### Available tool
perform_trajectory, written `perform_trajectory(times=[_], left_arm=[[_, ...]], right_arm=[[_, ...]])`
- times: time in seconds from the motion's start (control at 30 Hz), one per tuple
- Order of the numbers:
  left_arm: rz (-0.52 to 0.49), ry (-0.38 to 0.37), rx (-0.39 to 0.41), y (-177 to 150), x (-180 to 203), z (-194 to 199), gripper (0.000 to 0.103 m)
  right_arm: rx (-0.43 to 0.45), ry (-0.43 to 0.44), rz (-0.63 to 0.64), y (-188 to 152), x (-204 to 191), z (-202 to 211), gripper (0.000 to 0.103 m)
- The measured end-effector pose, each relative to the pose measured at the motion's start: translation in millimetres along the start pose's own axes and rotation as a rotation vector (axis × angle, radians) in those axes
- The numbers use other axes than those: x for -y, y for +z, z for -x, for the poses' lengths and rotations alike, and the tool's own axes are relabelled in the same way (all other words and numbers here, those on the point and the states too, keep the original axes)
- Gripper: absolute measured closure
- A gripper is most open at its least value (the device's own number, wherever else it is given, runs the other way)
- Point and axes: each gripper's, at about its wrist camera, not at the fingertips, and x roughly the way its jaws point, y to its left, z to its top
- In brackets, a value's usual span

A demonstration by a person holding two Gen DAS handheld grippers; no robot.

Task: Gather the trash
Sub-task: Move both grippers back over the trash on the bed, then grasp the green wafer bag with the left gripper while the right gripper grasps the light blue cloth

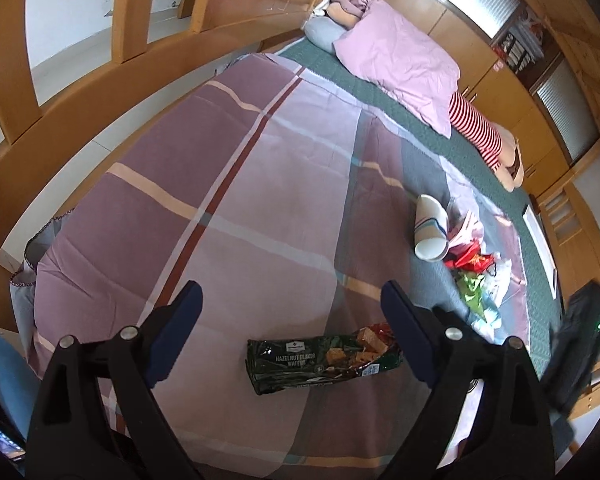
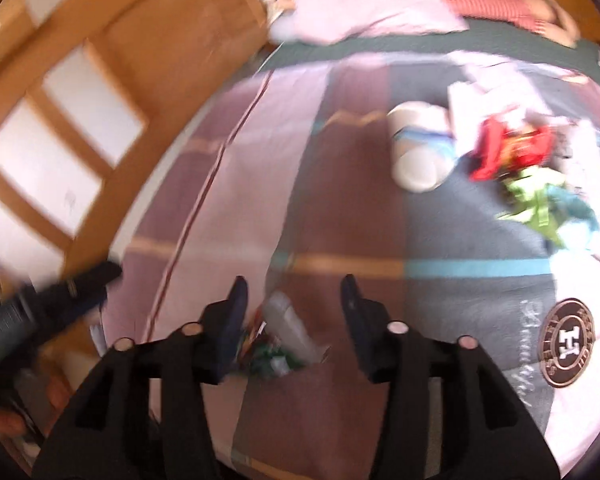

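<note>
1. Nearest, the left tongs (image 1: pixel 292 300) hang spread and empty over a plaid quilt (image 1: pixel 228 184) on the bed.
2. Just beyond their tips lies a dark green wafer packet (image 1: pixel 324 360), crumpled, printed "HAZELNUT FLAVOR WAFERS".
3. Blurred, the right tongs (image 2: pixel 294 294) stand parted above that wrapper, pinching nothing.
4. Farther off, toppled paper cups (image 1: pixel 430 226) touch a heap of red and green wrappers (image 1: pixel 472 272).
5. Beyond sits a pink pillow (image 1: pixel 400 60).

On the checked purple bedspread (image 1: pixel 228 184) lie 1 dark green hazelnut wafer packet (image 1: pixel 324 360), 2 white paper cups (image 1: pixel 430 226) side by side, 1 heap of crumpled coloured wrappers (image 1: pixel 476 276), and 1 pink pillow (image 1: pixel 400 56).
</note>
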Motion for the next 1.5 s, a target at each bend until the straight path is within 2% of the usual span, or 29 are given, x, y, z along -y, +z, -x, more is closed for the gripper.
perform_trajectory(times=[0.1, 0.17, 0.27, 0.33, 0.4, 0.53, 0.63, 0.67, 0.8, 0.93, 1.07, 1.1, 1.13, 1.2, 1.3, 1.4, 1.5], left_arm=[[-0.010, -0.002, -0.013, -1, 2, -2, 0.012], [-0.015, 0.000, -0.018, -1, 2, -3, 0.012], [-0.033, 0.004, -0.039, -2, 4, -6, 0.012], [-0.050, 0.004, -0.058, -5, 7, -11, 0.012], [-0.063, 0.006, -0.077, -8, 11, -15, 0.012], [-0.095, 0.004, -0.123, -15, 19, -28, 0.012], [-0.171, 0.003, -0.161, -25, 34, -40, 0.012], [-0.212, -0.001, -0.164, -30, 42, -43, 0.012], [-0.372, 0.053, -0.162, -48, 69, -54, 0.010], [-0.419, 0.057, -0.207, -59, 77, -64, 0.010], [-0.431, 0.069, -0.221, -62, 75, -65, 0.010], [-0.430, 0.077, -0.217, -62, 74, -65, 0.010], [-0.427, 0.084, -0.216, -61, 72, -65, 0.010], [-0.413, 0.098, -0.219, -59, 68, -65, 0.010], [-0.400, 0.100, -0.224, -57, 67, -65, 0.010], [-0.405, 0.099, -0.216, -55, 69, -62, 0.010], [-0.393, 0.102, -0.216, -53, 67, -62, 0.010]], right_arm=[[0.079, -0.017, -0.091, 7, 21, 13, 0.049], [0.108, -0.057, -0.133, 7, 33, 22, 0.049], [0.125, -0.206, -0.101, 7, 40, 28, 0.049], [0.118, -0.256, -0.094, 8, 45, 25, 0.049], [0.100, -0.261, -0.127, 5, 54, 22, 0.049], [0.091, -0.253, -0.280, 1, 82, 20, 0.049], [0.114, -0.280, -0.365, 5, 109, 25, 0.049], [0.145, -0.308, -0.396, 11, 123, 27, 0.049], [0.217, -0.394, -0.434, 23, 149, 32, 0.039], [0.154, -0.418, -0.416, 28, 162, 7, 0.037], [0.069, -0.530, -0.336, 29, 164, -15, 0.038], [0.054, -0.534, -0.332, 28, 165, -17, 0.043], [0.047, -0.529, -0.332, 26, 166, -19, 0.049], [0.020, -0.520, -0.316, 22, 167, -21, 0.071], [0.006, -0.476, -0.299, 19, 165, -21, 0.090], [-0.002, -0.369, -0.296, 13, 152, -13, 0.092], [-0.026, -0.093, -0.315, 5, 132, -6, 0.092]])
